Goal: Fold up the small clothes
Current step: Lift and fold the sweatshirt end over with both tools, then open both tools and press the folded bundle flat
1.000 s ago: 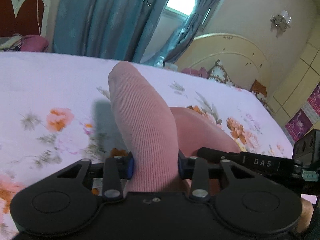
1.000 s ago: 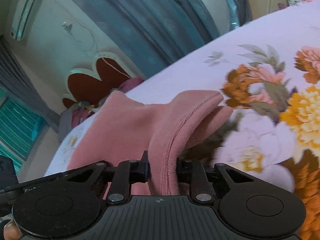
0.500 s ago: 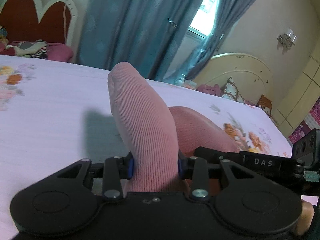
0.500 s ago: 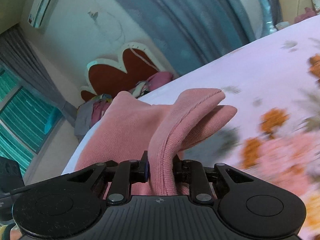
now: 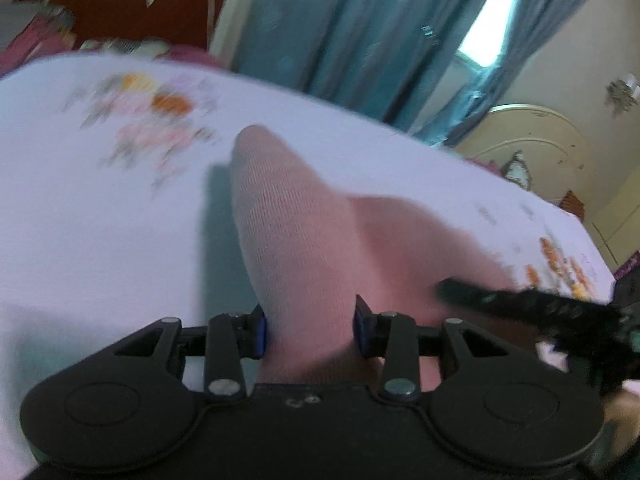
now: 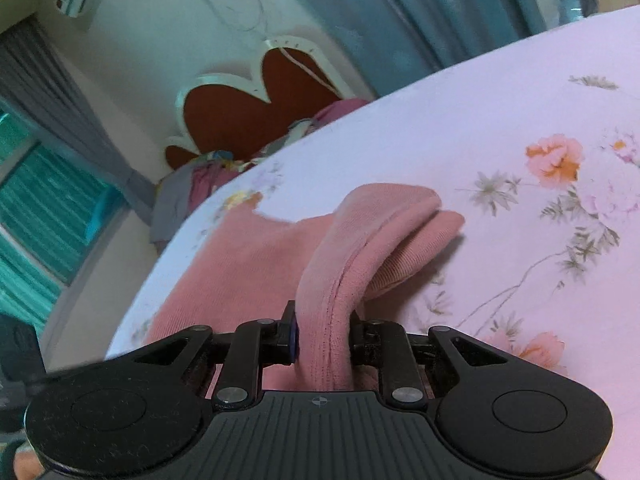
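I hold the pink garment (image 6: 256,280) by two bunched parts so that it hangs spread between my hands over the bed (image 6: 500,92), which I judge lets me carry it across and lay it flat for a fold.

My right claw (image 6: 322,340) is clamped on a thick seamed roll of the garment: both pads press into the cloth, and the hem stands up past them and flops forward. To the left of that roll the rest of the garment drapes down in a broad sheet, near the bed's edge, with the heart-shaped headboard (image 6: 256,116) far beyond it.

My left claw (image 5: 308,330) has a ribbed tube of the same garment between its pads. Its jaws have just been opening, yet the cloth fills the gap and both blue pads touch it, so I read it as a loosened grip and not a release. The tube rises away from the claw over the bed's floral sheet, and the right claw's dark body shows blurred at the right of this view, just beside the garment.

Both claws point forward and downward at the bed, the left one more steeply.
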